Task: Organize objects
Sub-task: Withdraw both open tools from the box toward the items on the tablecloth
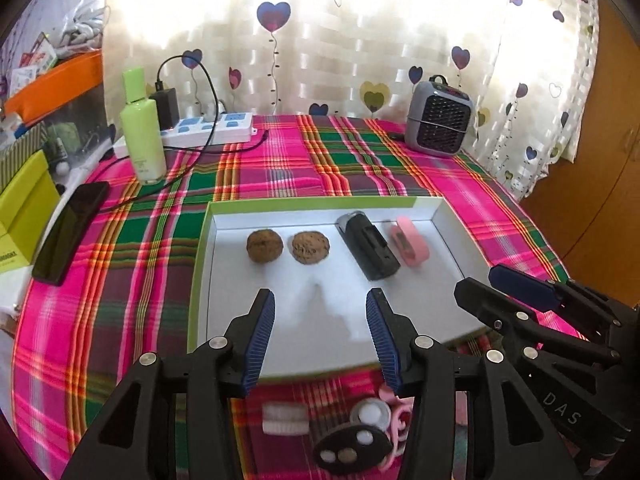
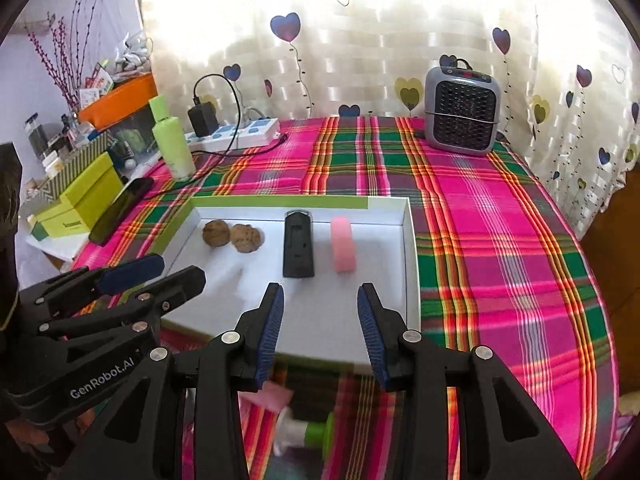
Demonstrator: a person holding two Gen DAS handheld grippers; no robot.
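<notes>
**Four items boxed, small pieces waiting at the near edge**

Left wrist view: the left gripper [image 1: 320,300] hangs over the near half of the white tray [image 1: 440,208] with its jaws parted and nothing between them. Along the tray's far side, left to right, lie two walnuts [image 1: 265,245], a black device [image 1: 369,249] and a pink case [image 1: 409,244], all apart except that the device and the case sit just beside each other. The right gripper [image 1: 476,280] shows at the right, also released. Near the tray's front wall, on the plaid cloth [image 1: 280,152], lie a white clip [image 1: 285,420], a black remote [image 1: 352,448] and a pink ring [image 1: 396,420]. The next pick, I judge, is best made there: come straight down over one piece, square the pads to its narrow sides, and keep clear of the neighbours.

Right wrist view: the right gripper [image 2: 320,300] is empty and parted over the tray's near right part. Below it a white-and-green spool [image 2: 308,434] and a pink scrap [image 2: 266,398] are partly hidden by the fingers; what they are is hard to say. The loose pieces are blurred in both views.
</notes>
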